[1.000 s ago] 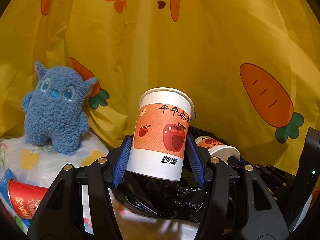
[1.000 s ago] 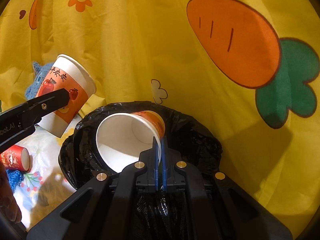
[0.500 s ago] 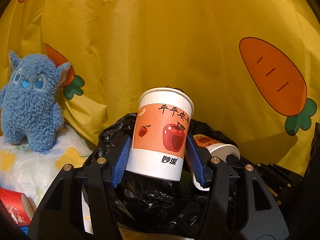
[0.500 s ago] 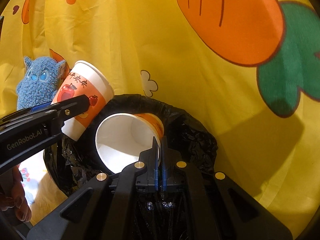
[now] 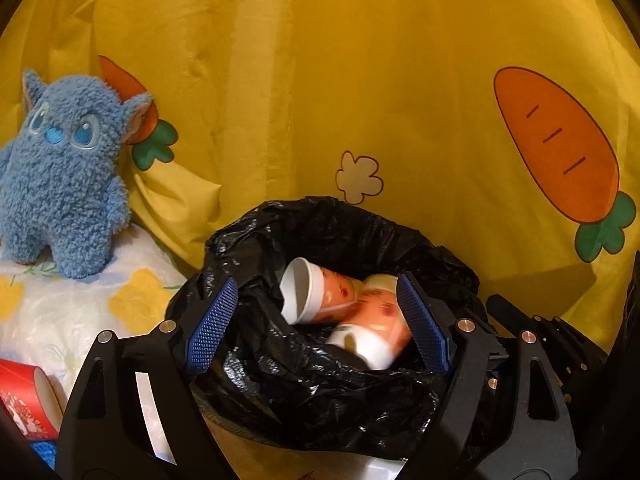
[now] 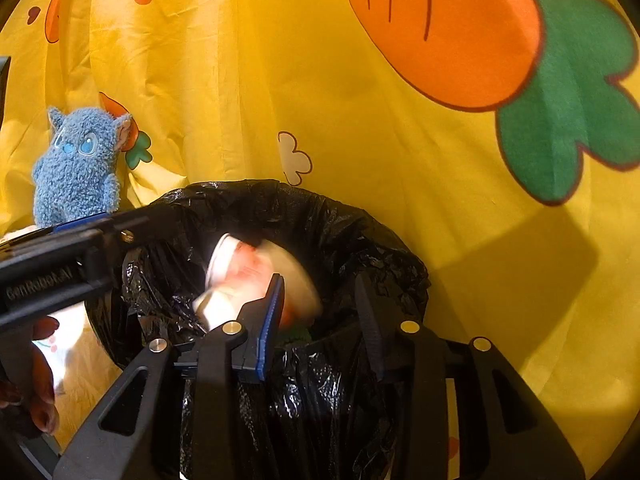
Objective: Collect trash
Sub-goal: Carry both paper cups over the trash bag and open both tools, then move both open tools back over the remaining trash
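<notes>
Two apple-print paper cups (image 5: 320, 298) (blurred) lie inside the black trash bag (image 5: 320, 392).
Upper cup's mouth points toward 9 o'clock, axis roughly level; left gripper (image 5: 320, 320) and right gripper (image 6: 320, 320) gape wide, empty.

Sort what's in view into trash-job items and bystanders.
Part of the job:
- two apple-print paper cups, inside the bag
- black trash bag
- red cup, lying outside the bag
- left gripper and right gripper, both open

Just lying about:
- blue plush toy
- yellow carrot-print cloth

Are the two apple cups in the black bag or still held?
In: both apple cups lie tipped inside the black bag, blurred; both grippers open.
</notes>
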`<state>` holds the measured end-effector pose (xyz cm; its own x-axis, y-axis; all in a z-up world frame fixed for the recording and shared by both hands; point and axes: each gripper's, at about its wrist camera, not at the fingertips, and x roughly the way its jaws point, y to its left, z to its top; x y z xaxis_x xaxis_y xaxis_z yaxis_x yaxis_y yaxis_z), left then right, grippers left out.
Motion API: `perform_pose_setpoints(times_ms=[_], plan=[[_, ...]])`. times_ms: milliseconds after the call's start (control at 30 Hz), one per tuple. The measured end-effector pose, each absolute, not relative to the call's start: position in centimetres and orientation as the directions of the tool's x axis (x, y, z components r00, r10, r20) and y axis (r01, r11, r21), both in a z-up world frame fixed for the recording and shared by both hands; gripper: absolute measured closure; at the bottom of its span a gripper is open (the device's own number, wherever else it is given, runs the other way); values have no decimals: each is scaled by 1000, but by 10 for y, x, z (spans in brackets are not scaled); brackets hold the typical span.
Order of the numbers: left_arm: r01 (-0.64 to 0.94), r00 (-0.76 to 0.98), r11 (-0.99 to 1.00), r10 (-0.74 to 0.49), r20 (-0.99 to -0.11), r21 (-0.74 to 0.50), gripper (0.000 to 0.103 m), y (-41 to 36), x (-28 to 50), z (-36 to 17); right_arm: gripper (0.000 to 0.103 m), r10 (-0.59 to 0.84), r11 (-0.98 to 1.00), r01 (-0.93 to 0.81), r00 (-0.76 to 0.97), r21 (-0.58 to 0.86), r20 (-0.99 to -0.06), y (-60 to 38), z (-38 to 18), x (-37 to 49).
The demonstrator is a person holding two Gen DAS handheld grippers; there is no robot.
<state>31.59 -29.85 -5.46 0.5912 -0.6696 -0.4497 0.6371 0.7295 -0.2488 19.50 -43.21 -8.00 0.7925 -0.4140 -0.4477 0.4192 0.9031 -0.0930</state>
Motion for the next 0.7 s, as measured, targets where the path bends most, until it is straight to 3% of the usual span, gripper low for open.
perform_pose_setpoints(times_ms=[133, 233, 467, 700], plan=[[568, 648, 782, -617, -445, -256, 20, -269, 308, -53, 53, -406, 907, 411, 798, -90, -446, -427, -79, 191], [498, 704, 832, -553, -446, -246, 16, -242, 297, -52, 50, -391, 914, 398, 806, -83, -444, -421, -77, 187], [291, 805, 929, -367, -466, -228, 12, -167, 265, -53, 30, -341, 935, 349, 839, -60, -425, -394, -68, 181], [97, 857, 973, -188, -480, -208, 12, -89, 226, -52, 21, -233, 970, 237, 871, -46, -433, -348, -66, 175]])
